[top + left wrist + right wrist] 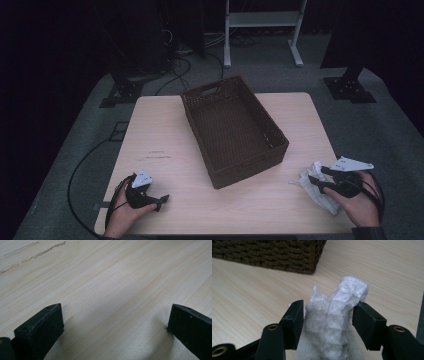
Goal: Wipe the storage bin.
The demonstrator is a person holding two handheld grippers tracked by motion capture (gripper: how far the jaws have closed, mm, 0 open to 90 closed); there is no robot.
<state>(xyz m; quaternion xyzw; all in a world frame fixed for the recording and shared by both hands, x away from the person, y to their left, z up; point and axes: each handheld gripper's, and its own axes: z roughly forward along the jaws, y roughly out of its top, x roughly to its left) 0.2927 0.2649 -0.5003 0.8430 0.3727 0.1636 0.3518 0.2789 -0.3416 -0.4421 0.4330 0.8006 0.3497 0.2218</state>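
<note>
High view: a dark brown woven basket (235,131) stands slantwise in the middle of the pale wooden counter (165,130), with a handle slot cut into its far end wall. Toward the near right corner of the counter from the basket, well apart from it, a crumpled white cloth (311,186) lies on the wood, and the right tongs (316,181) reach into it from the person's right hand (361,201). Toward the near left corner from the basket, the left tongs (159,201) rest low over bare wood in the left hand (125,212). Faint marks show on the counter just left of the basket; whether they are writing cannot be read.

In the right gripper view the white cloth (334,322) rises in a bunched ridge between the two black jaws, with the corner of the basket (287,255) beyond it. The right tongs (328,312) stand part-way spread, both pads against the folds of the cloth; how firmly they press cannot be told.

In the left gripper view the left tongs (115,317) are spread wide, with only the bare counter (112,277) between the jaws. Scuffed streaks cross the wood at the upper left, and no lettering is legible in them.
</note>
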